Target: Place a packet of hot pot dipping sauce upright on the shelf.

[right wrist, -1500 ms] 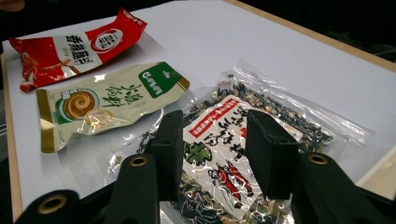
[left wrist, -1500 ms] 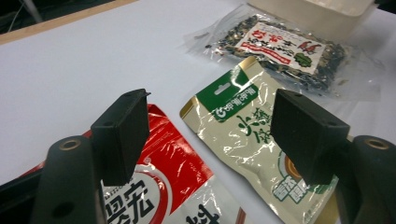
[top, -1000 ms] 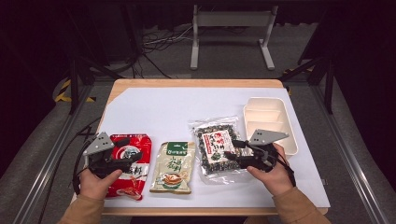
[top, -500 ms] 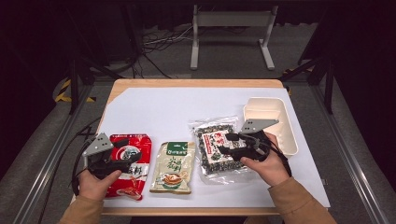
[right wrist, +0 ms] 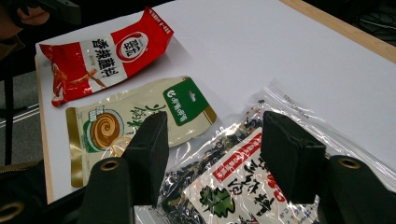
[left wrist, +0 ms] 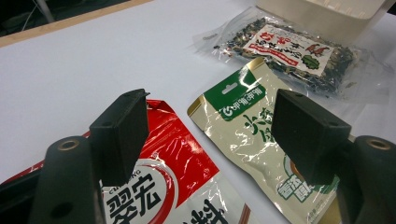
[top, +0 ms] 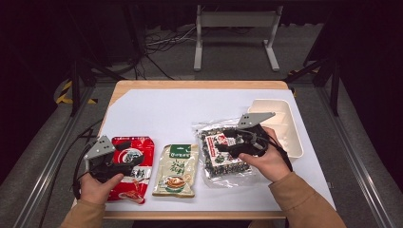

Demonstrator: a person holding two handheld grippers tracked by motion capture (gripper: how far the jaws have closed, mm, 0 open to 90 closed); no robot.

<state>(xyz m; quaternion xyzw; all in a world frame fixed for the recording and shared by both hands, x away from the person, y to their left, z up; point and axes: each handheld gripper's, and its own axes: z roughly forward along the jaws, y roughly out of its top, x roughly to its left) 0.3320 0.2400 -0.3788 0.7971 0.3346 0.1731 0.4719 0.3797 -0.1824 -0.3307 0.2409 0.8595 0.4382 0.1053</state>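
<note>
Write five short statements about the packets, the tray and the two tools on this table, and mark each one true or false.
1. Three packets lie side by side on the white sheet: a red packet, a beige packet with a green top, and a clear bag of dark pieces. True.
2. The beige packet lies between the other two. True.
3. The white tray stands at the left end of the row. False: it stands at the right, beyond the clear bag.
4. The left tool grips the beige packet. False: it is over the red packet, jaws open and holding nothing.
5. The right tool is over the clear bag with its jaws open. True.
</note>
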